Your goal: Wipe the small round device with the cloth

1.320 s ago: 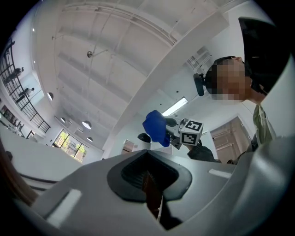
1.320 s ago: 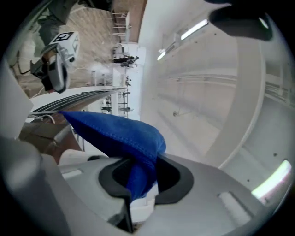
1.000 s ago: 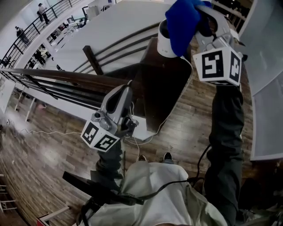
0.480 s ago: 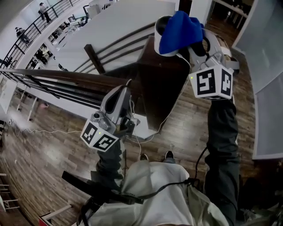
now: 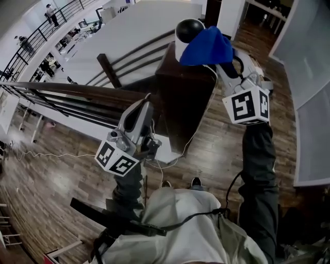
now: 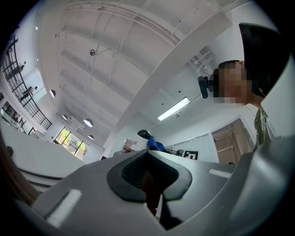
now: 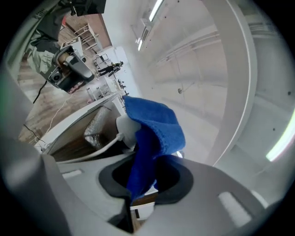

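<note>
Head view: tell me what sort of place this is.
Probably an upper gallery in a large open office building: a dark handrail edges a drop, people stand along another railed walkway across it, and the floor is wood plank.

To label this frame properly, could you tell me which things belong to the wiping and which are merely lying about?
In the job: blue cloth, small round device, right gripper holding the cloth.
Lying about: left gripper, white cable, wooden railing.
</note>
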Demonstrator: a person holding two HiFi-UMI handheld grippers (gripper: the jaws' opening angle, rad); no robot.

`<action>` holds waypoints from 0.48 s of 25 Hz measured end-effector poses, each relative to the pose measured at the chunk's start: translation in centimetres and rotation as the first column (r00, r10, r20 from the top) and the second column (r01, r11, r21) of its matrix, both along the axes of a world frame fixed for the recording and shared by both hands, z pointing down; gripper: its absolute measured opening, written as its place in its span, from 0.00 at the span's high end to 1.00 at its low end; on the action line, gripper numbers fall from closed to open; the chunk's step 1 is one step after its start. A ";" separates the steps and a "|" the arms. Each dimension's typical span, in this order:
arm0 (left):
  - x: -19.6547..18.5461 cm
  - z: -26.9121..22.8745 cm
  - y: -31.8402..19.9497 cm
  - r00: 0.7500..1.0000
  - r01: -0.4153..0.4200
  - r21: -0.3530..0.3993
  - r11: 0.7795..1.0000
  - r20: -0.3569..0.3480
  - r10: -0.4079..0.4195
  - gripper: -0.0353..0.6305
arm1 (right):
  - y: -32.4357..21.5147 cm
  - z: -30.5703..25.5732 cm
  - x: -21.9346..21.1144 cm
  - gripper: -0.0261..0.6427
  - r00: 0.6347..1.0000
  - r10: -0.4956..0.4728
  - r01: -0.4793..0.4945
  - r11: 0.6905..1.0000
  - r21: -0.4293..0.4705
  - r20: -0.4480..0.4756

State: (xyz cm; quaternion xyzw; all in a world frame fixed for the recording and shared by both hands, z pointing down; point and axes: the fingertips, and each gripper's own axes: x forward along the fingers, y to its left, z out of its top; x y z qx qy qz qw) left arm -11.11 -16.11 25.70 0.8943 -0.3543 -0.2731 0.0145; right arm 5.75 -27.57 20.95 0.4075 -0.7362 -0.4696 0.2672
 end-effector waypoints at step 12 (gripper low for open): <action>-0.1 0.2 0.6 1.000 0.012 -0.017 1.000 -0.015 -0.012 0.96 | 1.7 -11.4 0.1 0.84 0.977 0.211 -0.204 0.892 0.403 0.026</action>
